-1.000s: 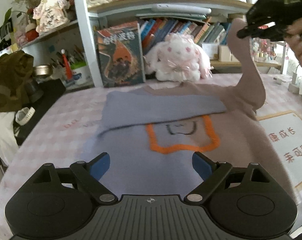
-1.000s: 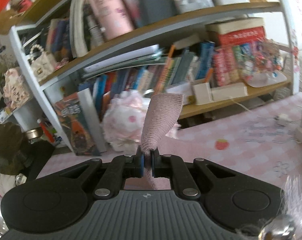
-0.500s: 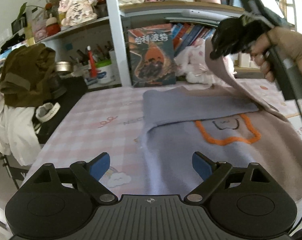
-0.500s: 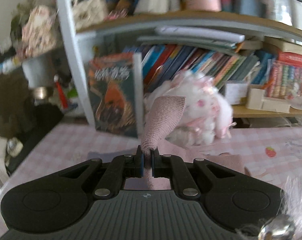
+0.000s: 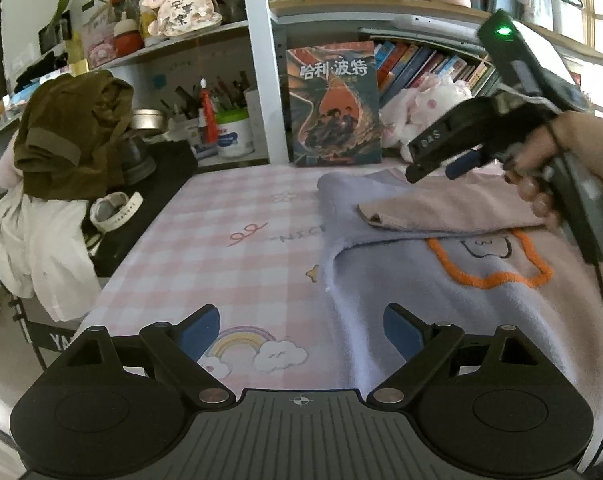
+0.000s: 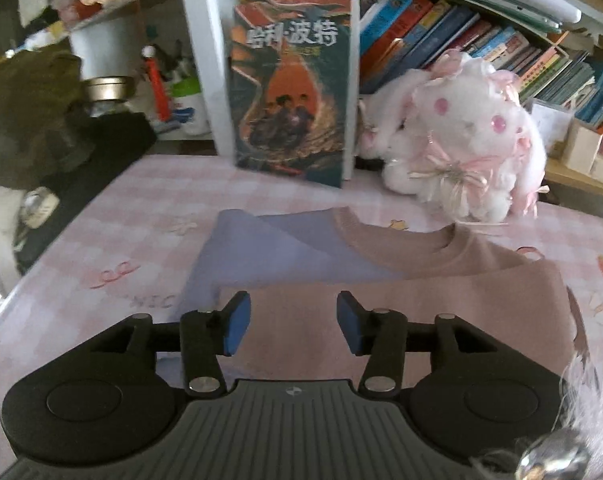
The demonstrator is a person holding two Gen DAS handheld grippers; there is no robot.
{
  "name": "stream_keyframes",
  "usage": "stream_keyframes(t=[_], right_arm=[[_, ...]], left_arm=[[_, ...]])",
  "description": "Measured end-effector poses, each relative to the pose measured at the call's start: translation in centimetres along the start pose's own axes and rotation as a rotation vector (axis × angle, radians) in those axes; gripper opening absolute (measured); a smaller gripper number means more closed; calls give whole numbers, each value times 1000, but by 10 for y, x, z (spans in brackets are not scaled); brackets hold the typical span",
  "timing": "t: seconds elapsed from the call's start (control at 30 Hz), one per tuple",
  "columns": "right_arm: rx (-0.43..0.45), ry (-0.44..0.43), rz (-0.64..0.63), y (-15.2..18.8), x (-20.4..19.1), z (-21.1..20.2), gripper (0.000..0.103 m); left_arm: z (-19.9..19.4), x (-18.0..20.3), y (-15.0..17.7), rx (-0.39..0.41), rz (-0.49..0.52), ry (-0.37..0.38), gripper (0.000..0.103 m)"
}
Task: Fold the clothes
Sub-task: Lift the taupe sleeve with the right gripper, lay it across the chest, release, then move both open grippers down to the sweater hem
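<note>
Lavender and dusty-pink fleece, a sweatshirt (image 5: pixel 453 304) lay flat across the right half of the checked tablecloth (image 5: pixel 237 240), its neckline toward the far edge by the shelves. Both sleeves were folded in across the chest: the lavender sleeve (image 6: pixel 269 248) underneath, the pink sleeve (image 5: pixel 441 208) on top, its cuff pointing to the cloth's left edge and just above the orange outline patch (image 5: pixel 489 276).

Over that pink sleeve the right gripper (image 6: pixel 289 324) hovered with jaws parted, holding nothing. At the near edge the left gripper (image 5: pixel 301 332) sat spread wide and empty, straddling the sweatshirt's left border.

I judged the sleeve fold laid and the body fold due. To do it well, each tool should pinch both layers at the hem corners, lift evenly and carry them toward the collar without dragging the sleeves askew.
</note>
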State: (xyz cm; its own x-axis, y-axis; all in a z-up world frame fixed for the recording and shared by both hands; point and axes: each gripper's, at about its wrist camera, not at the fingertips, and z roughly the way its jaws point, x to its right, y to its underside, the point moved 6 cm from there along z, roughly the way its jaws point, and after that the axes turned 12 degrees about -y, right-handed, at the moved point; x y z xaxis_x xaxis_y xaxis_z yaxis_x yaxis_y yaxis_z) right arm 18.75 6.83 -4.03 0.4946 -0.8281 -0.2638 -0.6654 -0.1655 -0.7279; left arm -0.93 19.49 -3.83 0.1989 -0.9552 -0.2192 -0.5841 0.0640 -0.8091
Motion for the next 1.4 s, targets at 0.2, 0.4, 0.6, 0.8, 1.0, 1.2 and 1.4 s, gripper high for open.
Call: stream_keyframes(t=[0.2,0.4,0.6,0.8,1.0,1.2,1.4], right_arm=[[-3,0,42,26,10,-37,52],[-21,82,62,69,29,-80,62],[-29,200,75,117,43,-130,68],[-34,264,123,159,52,-172,71],[-15,275,122,182,56,-200,75],[-20,256,107,206,51,-228,79],[-31,235,117,240,44,-251,79]], left_arm=[[5,9,-2,-1,7,48,92],[9,19,-3,-5,14,97,92],[10,38,-5,-34,37,141,92],[-4,59,-4,-32,59,162,92],[-32,75,5,-42,92,153,92],[-60,86,23,-75,89,152,92],[-87,85,46,-111,80,125,92]])
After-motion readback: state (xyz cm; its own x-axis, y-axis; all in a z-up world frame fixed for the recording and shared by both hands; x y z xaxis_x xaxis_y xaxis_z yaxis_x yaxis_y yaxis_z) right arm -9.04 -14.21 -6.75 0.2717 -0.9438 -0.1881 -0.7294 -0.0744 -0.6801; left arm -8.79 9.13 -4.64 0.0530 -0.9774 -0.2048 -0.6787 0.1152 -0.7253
